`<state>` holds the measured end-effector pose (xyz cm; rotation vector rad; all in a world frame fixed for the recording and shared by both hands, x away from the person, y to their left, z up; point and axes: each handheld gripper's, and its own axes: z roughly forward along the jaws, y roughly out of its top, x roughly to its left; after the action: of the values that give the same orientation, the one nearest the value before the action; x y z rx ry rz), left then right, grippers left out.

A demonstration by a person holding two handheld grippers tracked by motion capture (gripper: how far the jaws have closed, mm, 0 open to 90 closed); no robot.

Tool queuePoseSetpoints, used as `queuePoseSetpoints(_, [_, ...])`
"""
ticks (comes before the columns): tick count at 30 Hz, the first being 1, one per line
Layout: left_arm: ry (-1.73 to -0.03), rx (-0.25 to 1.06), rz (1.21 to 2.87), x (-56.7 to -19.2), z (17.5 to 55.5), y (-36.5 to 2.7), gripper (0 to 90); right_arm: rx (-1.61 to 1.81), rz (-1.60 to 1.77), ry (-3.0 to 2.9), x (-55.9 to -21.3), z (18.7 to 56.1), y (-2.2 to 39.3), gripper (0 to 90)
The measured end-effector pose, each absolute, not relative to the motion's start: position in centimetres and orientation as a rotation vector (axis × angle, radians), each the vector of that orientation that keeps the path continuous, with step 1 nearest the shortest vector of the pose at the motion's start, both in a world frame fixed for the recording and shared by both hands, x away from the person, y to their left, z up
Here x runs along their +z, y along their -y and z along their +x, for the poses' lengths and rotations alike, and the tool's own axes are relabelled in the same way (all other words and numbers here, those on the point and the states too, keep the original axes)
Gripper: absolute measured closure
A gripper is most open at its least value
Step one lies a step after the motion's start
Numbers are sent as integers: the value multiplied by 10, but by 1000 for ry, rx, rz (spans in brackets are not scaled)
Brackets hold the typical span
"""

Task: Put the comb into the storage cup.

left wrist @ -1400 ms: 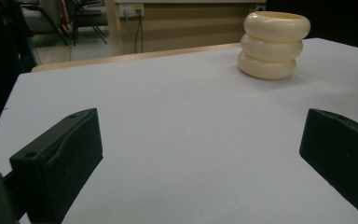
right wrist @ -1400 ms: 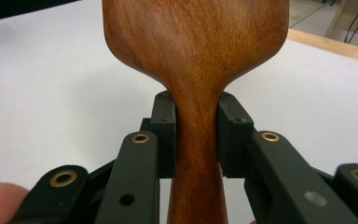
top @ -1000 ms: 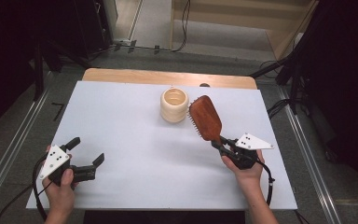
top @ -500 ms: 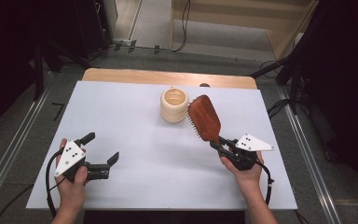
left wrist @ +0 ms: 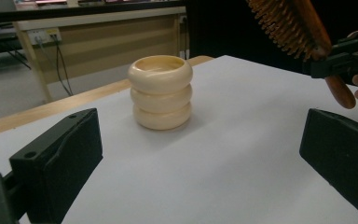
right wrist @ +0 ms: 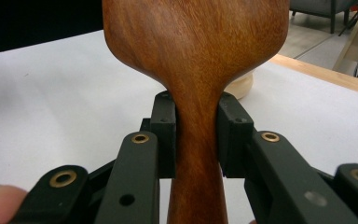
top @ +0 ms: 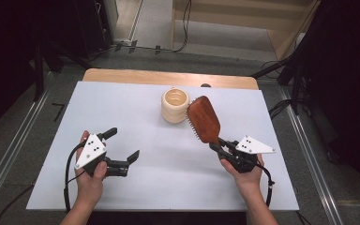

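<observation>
Left gripper [top: 122, 151]: I see it near the front-left part of the tabletop [top: 122, 108], held just above the surface, jaws spread wide apart with nothing between them. In the left gripper view its two black jaws frame the cream cup [left wrist: 161, 92] well ahead, so it points toward the middle back.

Cream cup [top: 175, 105]: it stands upright near the middle of the back edge, a ribbed pot of three stacked bulges with an open mouth. I cannot tell whether anything is inside.

Wooden hairbrush [top: 204, 119]: it is held off the tabletop, head just beside the cup's right side and leaning toward it, bristles facing left and down.

Right gripper [top: 226, 149]: it sits toward the front-right, jaws clamped on the brush's narrow neck, the pads pressing both sides in the right gripper view [right wrist: 197, 140].

Step in hand, as I judge it: getting the brush to the cup, likely standing it in the mouth.

How I'd do it well: bring my free left gripper up to steady the cup's wall first, since the pot looks light and could tip. Then lift the brush clear of the rim and lower it slowly, centred over the opening.
</observation>
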<state>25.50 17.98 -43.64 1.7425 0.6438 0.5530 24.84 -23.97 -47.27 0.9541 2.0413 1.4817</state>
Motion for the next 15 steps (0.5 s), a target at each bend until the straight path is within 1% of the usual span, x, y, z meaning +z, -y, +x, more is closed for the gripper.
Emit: queuePoseSetpoints(15, [-609,512,1712,-427,261,-155,0,1521,922,-2047,-471,243,227,704])
